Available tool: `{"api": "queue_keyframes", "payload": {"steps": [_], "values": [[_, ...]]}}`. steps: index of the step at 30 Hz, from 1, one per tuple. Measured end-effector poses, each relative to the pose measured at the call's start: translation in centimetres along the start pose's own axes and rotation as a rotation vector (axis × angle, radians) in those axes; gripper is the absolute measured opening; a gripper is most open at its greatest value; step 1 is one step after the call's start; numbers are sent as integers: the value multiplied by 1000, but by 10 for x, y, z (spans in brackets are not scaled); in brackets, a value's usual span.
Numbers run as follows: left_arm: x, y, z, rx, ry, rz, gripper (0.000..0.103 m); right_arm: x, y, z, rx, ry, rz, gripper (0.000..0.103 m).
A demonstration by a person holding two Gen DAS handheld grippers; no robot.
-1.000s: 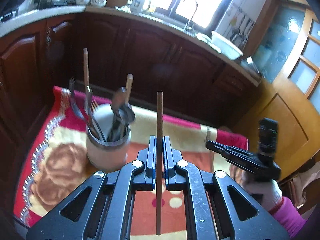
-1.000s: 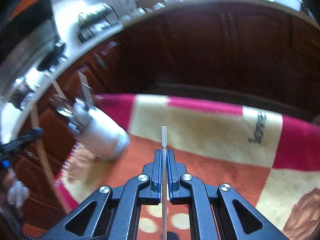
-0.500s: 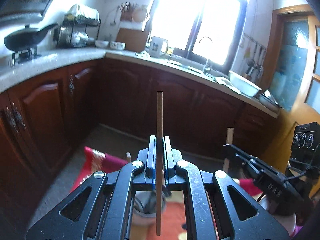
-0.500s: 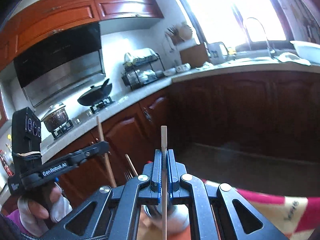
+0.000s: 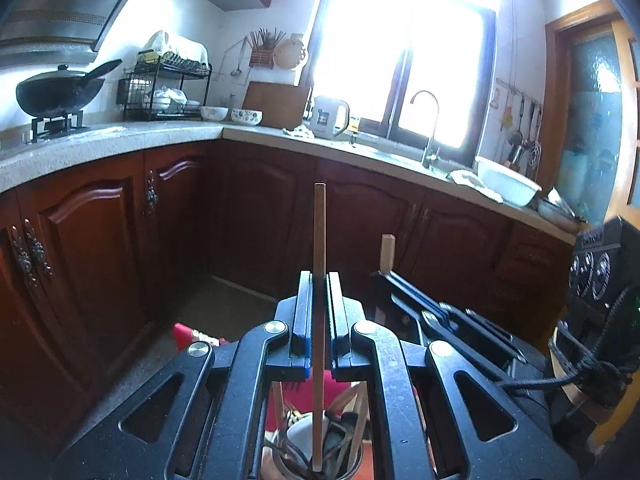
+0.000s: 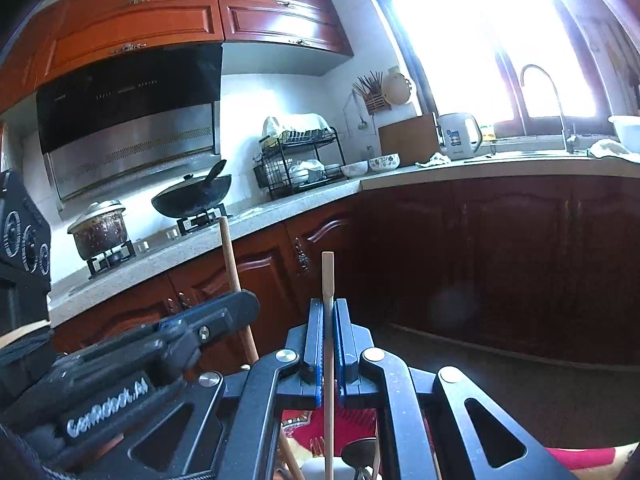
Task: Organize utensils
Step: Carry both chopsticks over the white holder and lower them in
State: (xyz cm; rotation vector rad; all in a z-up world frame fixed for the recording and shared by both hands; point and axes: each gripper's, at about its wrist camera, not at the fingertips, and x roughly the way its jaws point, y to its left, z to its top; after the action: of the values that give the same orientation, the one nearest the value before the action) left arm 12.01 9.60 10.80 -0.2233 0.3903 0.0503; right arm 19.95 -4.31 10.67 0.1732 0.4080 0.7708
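The left hand-held gripper [image 5: 319, 312] is closed on a round wooden stick [image 5: 319, 240], which stands upright between its blue-lined jaws; the stick's lower end reaches down into the utensil cup [image 5: 304, 446] at the near bottom edge of the left wrist view, among the metal and wooden handles already standing there. Half a second ago that end stopped above the cup's rim; now it overlaps the cup's mouth, and a second ago the cup sat far out to the left on the red patterned mat [image 5: 188, 334], which now shows only as a corner on the floor. The right hand-held gripper [image 6: 329, 344] is likewise closed, on a paler flat wooden handle [image 6: 327, 280], upright too; whether its bottom end is inside the cup [image 6: 320, 472] or just above it cannot be told. In the left wrist view this gripper [image 5: 390, 284] sits just to the right with its handle top [image 5: 387, 250] poking up; it is nearer than half a second ago. Both views have tilted up since a second ago, from the mat to the dark wood cabinets [image 5: 100, 240], the pale worktop [image 5: 120, 136], the wok [image 5: 56, 92] and the bright window [image 5: 400, 52].
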Motion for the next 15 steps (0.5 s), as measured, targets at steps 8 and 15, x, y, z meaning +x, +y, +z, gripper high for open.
{"api": "queue_keyframes", "payload": {"steps": [8, 15], "values": [[-5, -2, -21, 28, 46, 3, 5, 4, -17, -21, 38, 33, -12, 4], [-10, -4, -42, 24, 92, 8, 5, -17, -23, -44, 39, 129, -5, 4]]}}
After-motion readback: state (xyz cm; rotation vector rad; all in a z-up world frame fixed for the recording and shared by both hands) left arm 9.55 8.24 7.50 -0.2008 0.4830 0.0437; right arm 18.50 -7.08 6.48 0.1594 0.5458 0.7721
